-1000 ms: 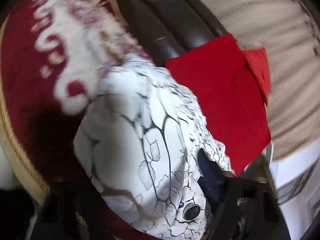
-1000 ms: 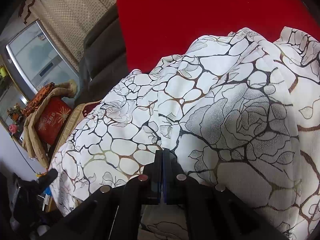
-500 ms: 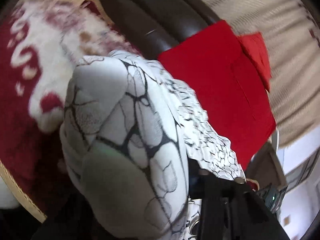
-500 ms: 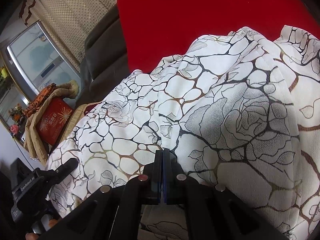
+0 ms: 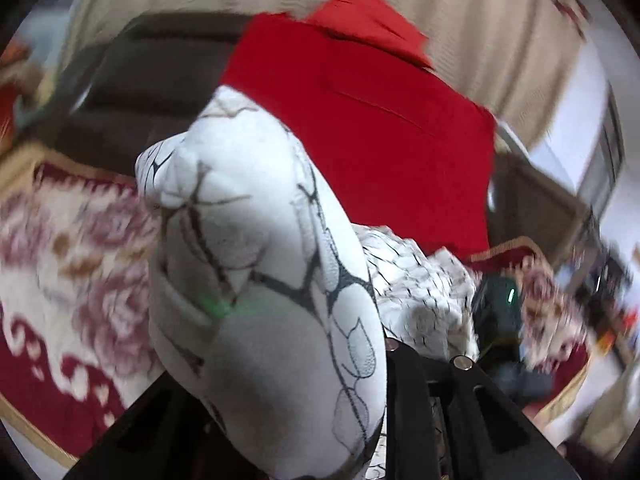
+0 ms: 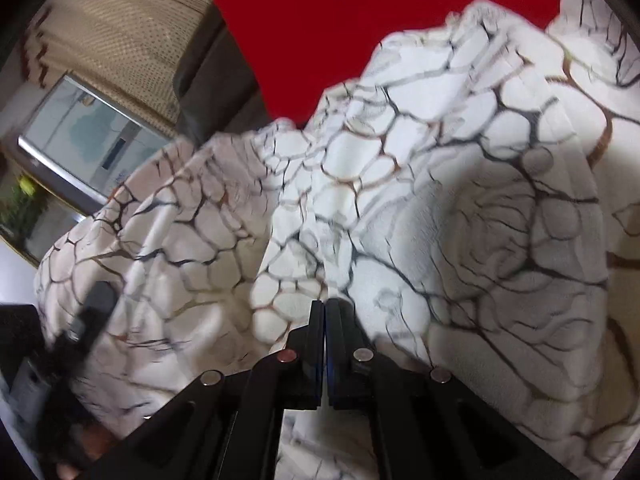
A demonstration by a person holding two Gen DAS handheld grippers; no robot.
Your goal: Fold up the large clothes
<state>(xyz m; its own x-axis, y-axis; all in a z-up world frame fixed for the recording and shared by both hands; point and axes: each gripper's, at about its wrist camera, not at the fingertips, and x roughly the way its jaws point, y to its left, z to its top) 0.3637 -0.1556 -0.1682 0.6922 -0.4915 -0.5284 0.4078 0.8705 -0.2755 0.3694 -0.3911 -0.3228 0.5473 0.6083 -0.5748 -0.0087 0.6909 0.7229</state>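
A large white garment (image 5: 256, 280) printed with dark vein and rose lines lies partly on a red cloth (image 5: 380, 140). My left gripper (image 5: 304, 360) has its jaws closing on a thick bunch of the garment. The bunch is raised and hides the left finger. In the right wrist view the garment (image 6: 440, 200) spreads wide, with folds running to my right gripper (image 6: 323, 304), which is shut on its near edge. The left gripper (image 6: 92, 312) shows blurred at the lower left of that view, against the cloth. The right gripper (image 5: 500, 300) appears dark at the right of the left wrist view.
The red cloth (image 6: 320, 20) covers a dark brown sofa (image 5: 152, 80). A red and cream patterned blanket (image 5: 60, 260) lies to the left. Beige curtains (image 5: 480, 20) hang behind. A glass-fronted cabinet (image 6: 88, 140) stands at the left of the right wrist view.
My left gripper closed on the garment's bunch, rolled and rose with it, and the cloth's left side lifted. My right gripper stayed shut and shifted slightly.
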